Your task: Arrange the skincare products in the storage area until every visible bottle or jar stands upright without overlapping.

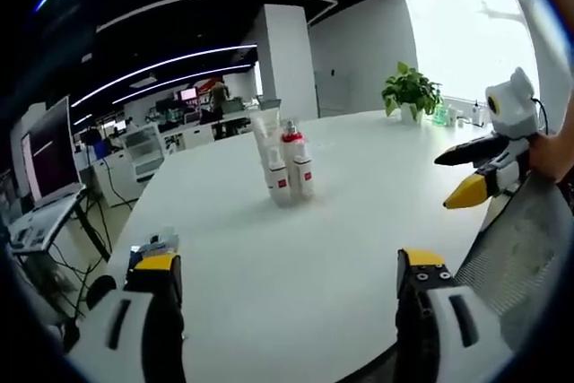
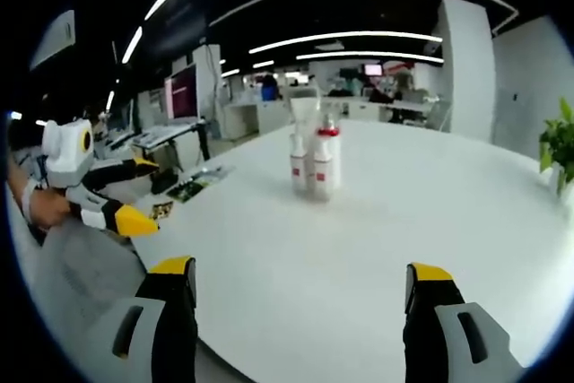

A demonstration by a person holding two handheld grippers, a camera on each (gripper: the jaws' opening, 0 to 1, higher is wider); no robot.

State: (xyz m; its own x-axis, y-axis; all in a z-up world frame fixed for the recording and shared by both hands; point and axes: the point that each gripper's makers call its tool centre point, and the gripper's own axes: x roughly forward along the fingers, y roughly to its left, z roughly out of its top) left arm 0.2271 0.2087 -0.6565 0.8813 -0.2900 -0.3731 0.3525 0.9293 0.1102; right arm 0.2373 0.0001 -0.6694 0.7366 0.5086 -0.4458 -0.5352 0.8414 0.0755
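- A tight cluster of skincare bottles is seen upright near the middle of the white table; a tall white tube stands behind, and a red-capped bottle is set among them.
- The bottles appear to touch one another; whether any overlap cannot be told.
- They are judged light, rigid plastic with smooth, slippery sides, easily toppled; a hold at mid-body, below the cap, is advised.
- The left gripper is held wide open with nothing between its jaws, well short of the cluster.
- The right gripper is likewise spread wide and empty.
- A potted plant stands at the table's far edge.
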